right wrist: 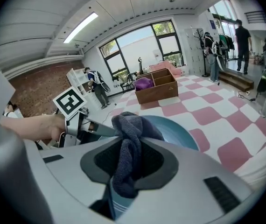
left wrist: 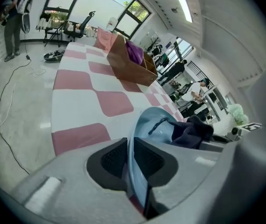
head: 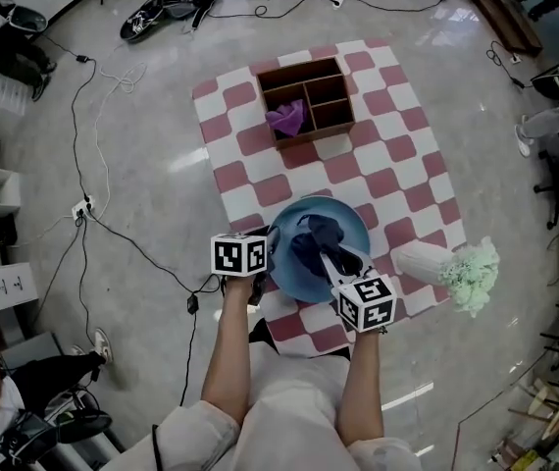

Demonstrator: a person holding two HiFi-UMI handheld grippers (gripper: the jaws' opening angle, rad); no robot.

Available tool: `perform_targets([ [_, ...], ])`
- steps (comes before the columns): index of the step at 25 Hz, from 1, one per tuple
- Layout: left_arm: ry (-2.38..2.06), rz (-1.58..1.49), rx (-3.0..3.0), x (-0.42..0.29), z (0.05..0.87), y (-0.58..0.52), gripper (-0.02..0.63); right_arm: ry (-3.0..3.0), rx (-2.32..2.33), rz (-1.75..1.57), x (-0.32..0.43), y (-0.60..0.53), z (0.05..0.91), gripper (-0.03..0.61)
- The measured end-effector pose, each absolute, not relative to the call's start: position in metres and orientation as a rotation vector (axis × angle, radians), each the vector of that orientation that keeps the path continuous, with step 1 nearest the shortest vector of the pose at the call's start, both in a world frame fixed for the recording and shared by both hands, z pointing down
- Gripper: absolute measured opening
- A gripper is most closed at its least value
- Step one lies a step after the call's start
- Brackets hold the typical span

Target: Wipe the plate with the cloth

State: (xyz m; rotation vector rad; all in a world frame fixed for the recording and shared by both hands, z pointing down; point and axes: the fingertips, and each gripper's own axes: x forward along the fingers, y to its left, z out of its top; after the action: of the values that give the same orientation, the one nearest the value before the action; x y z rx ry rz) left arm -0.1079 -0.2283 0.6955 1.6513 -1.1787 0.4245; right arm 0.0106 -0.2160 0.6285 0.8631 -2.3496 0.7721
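The left gripper is clamped on the left rim of the blue plate, which sits at the near edge of the checked mat. The right gripper pinches the dark cloth, bunched on the plate's inner face

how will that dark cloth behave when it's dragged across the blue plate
Probably floppy: the cloth bunches and droops where the right gripper pinches it, so it should fold rather than push flat. Likely light, being a small soft bundle. It may slide easily on the smooth-looking plate, whose rim the left gripper clamps.
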Motion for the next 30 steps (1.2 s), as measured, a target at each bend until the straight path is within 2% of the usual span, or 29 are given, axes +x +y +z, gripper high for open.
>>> perform_targets([
  [2,-1.178,0.443,1.655,-0.108,0.698,-0.229,0.034,-2.354,0.88,0.769,0.011,-0.218,0.626,0.095],
  [8,-1.172,0.446,1.726,-0.102,0.686,-0.226,0.025,-2.366,0.926,0.718,0.008,-0.219,0.615,0.095],
  [21,-1.279,0.295,2.006,-0.099,0.587,-0.24,0.025,-2.458,0.992,0.461,-0.035,-0.234,0.548,0.094],
  [30,-1.202,0.454,2.229,-0.057,0.562,-0.227,0.026,-2.369,1.119,0.33,-0.027,-0.234,0.544,0.094],
])
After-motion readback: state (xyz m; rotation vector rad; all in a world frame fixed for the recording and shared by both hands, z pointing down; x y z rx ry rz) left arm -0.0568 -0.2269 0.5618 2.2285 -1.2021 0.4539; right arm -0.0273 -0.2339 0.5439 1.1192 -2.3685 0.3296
